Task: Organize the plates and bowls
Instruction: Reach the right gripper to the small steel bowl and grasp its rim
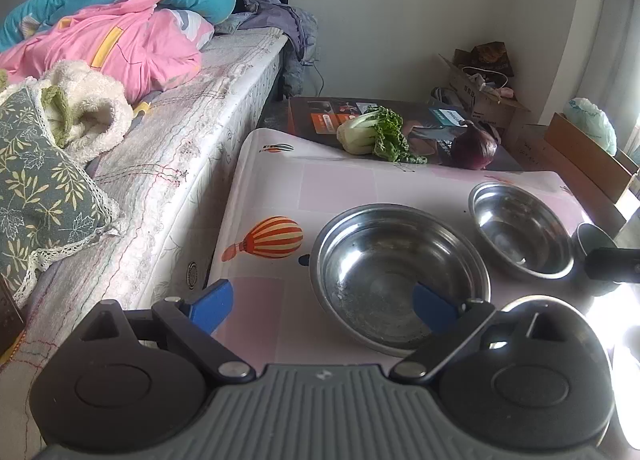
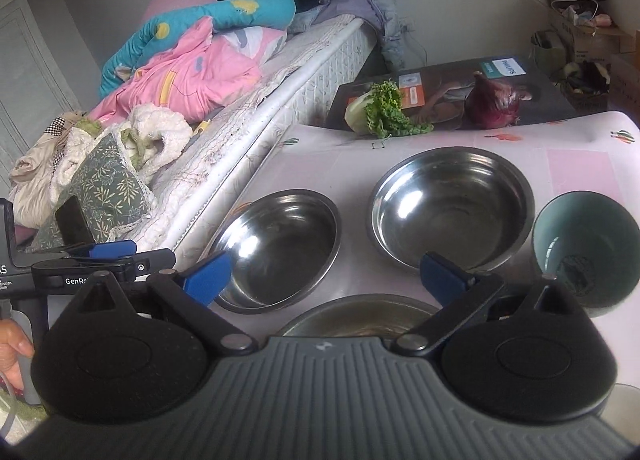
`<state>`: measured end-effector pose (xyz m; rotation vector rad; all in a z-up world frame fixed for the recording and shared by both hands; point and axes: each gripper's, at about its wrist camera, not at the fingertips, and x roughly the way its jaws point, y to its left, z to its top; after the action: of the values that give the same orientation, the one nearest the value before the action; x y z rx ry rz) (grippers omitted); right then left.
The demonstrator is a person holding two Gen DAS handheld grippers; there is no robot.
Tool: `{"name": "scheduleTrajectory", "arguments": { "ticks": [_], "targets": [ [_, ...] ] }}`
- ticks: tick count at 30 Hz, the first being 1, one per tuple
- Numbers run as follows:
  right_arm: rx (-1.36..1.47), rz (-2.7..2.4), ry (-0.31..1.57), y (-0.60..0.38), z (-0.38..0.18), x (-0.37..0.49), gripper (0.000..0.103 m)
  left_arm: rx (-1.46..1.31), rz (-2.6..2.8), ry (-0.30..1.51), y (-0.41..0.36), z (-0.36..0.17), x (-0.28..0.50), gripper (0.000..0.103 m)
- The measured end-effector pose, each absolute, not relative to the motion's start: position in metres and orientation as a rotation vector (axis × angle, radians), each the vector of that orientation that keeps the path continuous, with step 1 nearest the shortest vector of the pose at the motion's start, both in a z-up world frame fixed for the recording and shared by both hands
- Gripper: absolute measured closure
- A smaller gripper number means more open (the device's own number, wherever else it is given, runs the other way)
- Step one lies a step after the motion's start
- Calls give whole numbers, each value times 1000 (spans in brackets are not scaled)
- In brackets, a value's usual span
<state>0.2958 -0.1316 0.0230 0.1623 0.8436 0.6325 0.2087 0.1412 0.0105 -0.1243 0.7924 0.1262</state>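
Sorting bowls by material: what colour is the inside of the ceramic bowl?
Pale teal inside the ceramic bowl, dark outside; clearest in the right wrist view.

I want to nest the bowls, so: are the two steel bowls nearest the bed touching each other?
Apart. The right wrist view shows a strip of pink tablecloth between the smaller steel bowl and the larger steel bowl.

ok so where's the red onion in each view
Left wrist view: the red onion sits upper right of centre, on the dark box at the table's far edge.
Right wrist view: the red onion sits upper right, on the same box beyond the steel bowls.
Shared landmark: the leafy cabbage lies to the onion's left in both.
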Motion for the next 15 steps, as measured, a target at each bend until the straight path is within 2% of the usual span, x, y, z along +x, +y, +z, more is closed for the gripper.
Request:
{"name": "scheduleTrajectory", "arguments": {
  "ticks": [8,13,15],
  "targets": [
    [152,618,1000,-90,-14,334,22,-104,110,905,154,-14,247,23],
    [128,600,1054,-76,-29,347,45,-101,84,954,154,-30,264,34],
    [120,586,1066,-74,-33,354,52,-113,78,978,155,-36,272,42]
  ]
}}
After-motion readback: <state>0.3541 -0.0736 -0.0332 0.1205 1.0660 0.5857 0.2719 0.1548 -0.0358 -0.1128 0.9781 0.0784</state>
